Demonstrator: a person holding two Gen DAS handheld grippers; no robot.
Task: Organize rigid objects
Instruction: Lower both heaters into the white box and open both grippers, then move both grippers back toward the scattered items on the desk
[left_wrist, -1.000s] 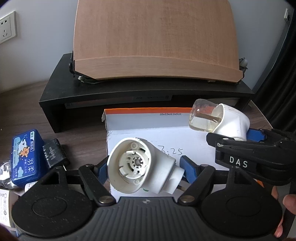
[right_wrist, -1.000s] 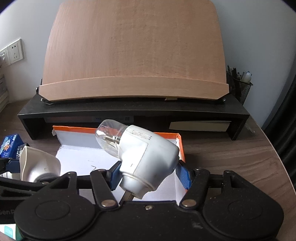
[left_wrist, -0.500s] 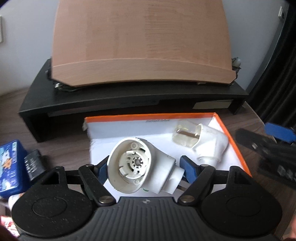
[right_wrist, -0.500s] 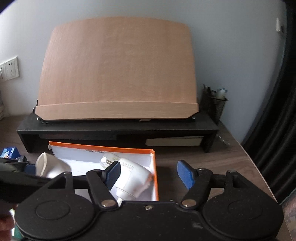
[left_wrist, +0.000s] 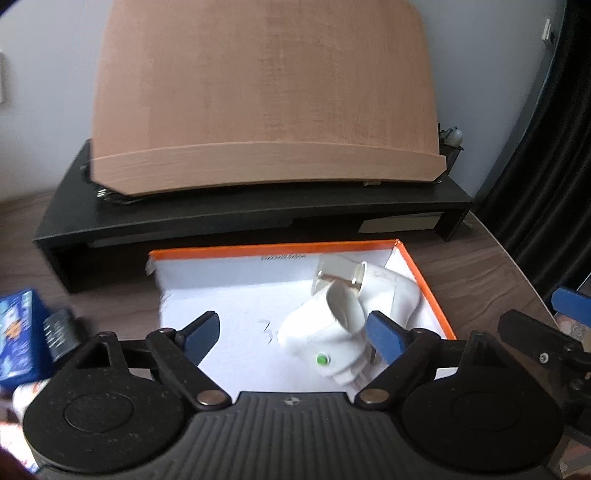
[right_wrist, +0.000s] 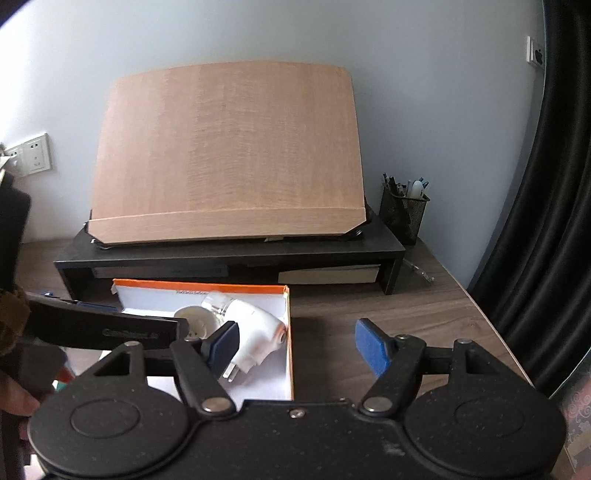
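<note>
the left gripper (left_wrist: 291, 334) hangs over the shallow white cardboard box with an orange rim (left_wrist: 424, 291), its blue-padded jaws spread wide and having just been opening, with nothing pressed between them; the white plastic plug-in night light with a green dot (left_wrist: 325, 339) lies on the box floor just inside the right pad, free of both pads. right behind it, touching or nearly so, lies the second white plug-in lamp with a clear bulb cover (left_wrist: 373, 284), in the box's far right corner. the right gripper (right_wrist: 295, 345) sits off the box's right side over the dark wood-grain table (right_wrist: 424, 310), jaws wide and having just been opening, empty. behind the box stands a black monitor riser (right_wrist: 229, 254) carrying a tilted light wooden board (right_wrist: 229, 151), with a black mesh pen cup (right_wrist: 402, 210) at its right end. a blue printed packet (left_wrist: 14, 336) lies at the left edge of the left wrist view
</note>
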